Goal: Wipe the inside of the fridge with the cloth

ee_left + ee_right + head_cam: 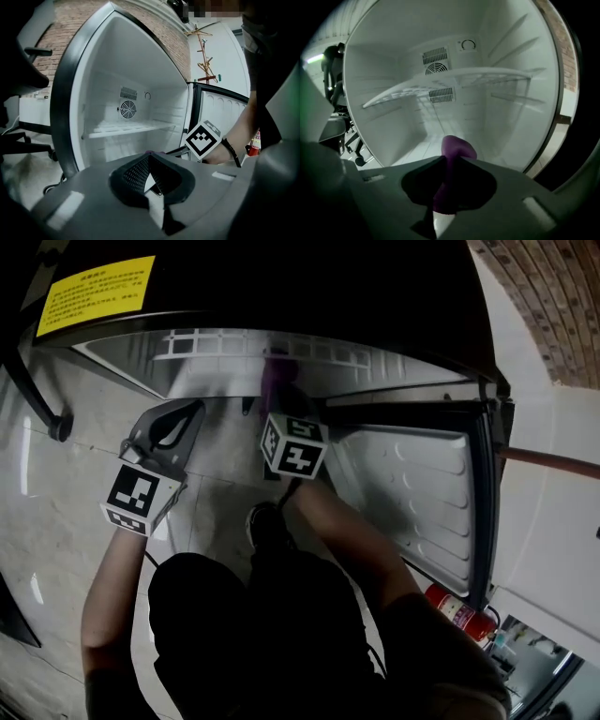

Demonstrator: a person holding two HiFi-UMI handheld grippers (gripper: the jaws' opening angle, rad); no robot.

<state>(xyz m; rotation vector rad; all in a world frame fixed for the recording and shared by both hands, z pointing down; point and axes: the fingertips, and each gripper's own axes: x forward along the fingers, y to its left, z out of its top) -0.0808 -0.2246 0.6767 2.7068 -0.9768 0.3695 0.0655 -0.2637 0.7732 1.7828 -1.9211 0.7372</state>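
Pinches a purple cloth (pixel 453 152) in the right gripper (pixel 449 161), with the fingers drawn tight on the fabric and a rounded fold bulging past the tips toward 12 o'clock. Holds it at the mouth of the open fridge (pixel 379 70), before the white space under the wire shelf (pixel 459 77). Cannot tell whether the cloth touches the floor or a wall of that compartment. Carries nothing in the left gripper (pixel 149 157). Shows its fingers closed pad on pad, the ribbed faces meeting in a point, with only a pale sliver under the seam. Aims that gripper at the fridge front from outside, with the fan grille (pixel 127 109) on the back wall at 11 o'clock of the tips. Places the right gripper's marker cube (pixel 202 139) at 2 o'clock of them, and behind it a forearm (pixel 243 126) with a dark strap at the wrist. From the head, sets the left gripper at 9 o'clock of the right one, apart from it, over pale floor tiles (pixel 56 521). Leaves the cloth there as a dim purple smear at 12 o'clock of the right cube, and hides the right fingers behind that cube. Loses the lower half of the head view to dark clothing. Cuts the fridge door (pixel 403 493) short at 3 o'clock, beside a red fire extinguisher (pixel 457 608) at 4 o'clock. Gives a yellow label (pixel 94 292) at 10 o'clock, in print too small to read.
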